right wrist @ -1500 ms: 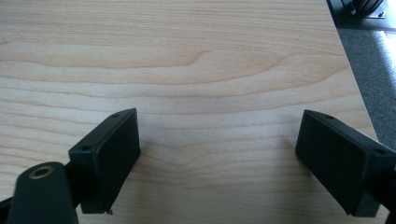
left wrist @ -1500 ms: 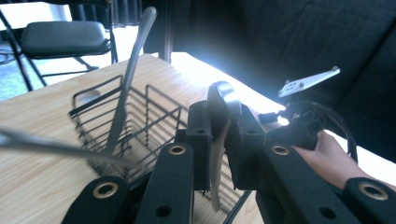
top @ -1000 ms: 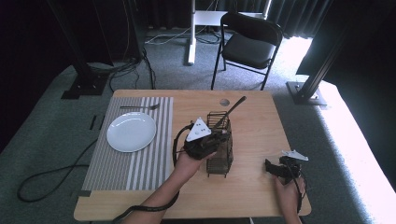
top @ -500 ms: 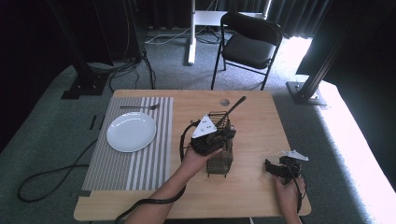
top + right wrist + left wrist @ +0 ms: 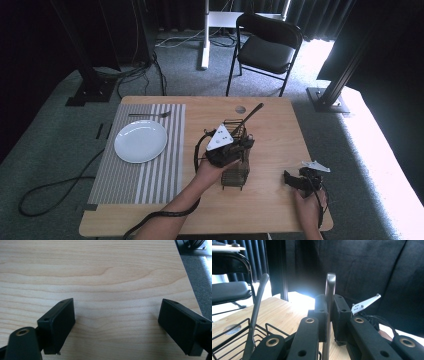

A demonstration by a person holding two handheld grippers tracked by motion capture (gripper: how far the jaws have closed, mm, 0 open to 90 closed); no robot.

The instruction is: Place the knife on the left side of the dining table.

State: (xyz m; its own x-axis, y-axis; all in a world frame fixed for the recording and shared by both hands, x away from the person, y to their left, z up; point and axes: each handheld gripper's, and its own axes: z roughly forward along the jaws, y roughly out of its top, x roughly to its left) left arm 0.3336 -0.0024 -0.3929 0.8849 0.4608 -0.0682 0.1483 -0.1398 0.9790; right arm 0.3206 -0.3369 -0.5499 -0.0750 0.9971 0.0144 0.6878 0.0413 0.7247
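Far to the left of our left gripper (image 5: 242, 142) lie a white plate (image 5: 140, 141) and a fork (image 5: 149, 115) on a striped placemat (image 5: 155, 172). That gripper's jaws are clamped on the upright metal handle (image 5: 329, 290) of a utensil, just above the black wire caddy (image 5: 236, 172), where a second, dark handle (image 5: 258, 307) leans beside it. Well off to its right, our right gripper (image 5: 117, 325) rests low over the bare wooden table (image 5: 112, 270), jaws wide apart around nothing.

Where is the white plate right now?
In the high view the white plate sits on the striped placemat at the table's left side, just below a fork and left of the wire basket.
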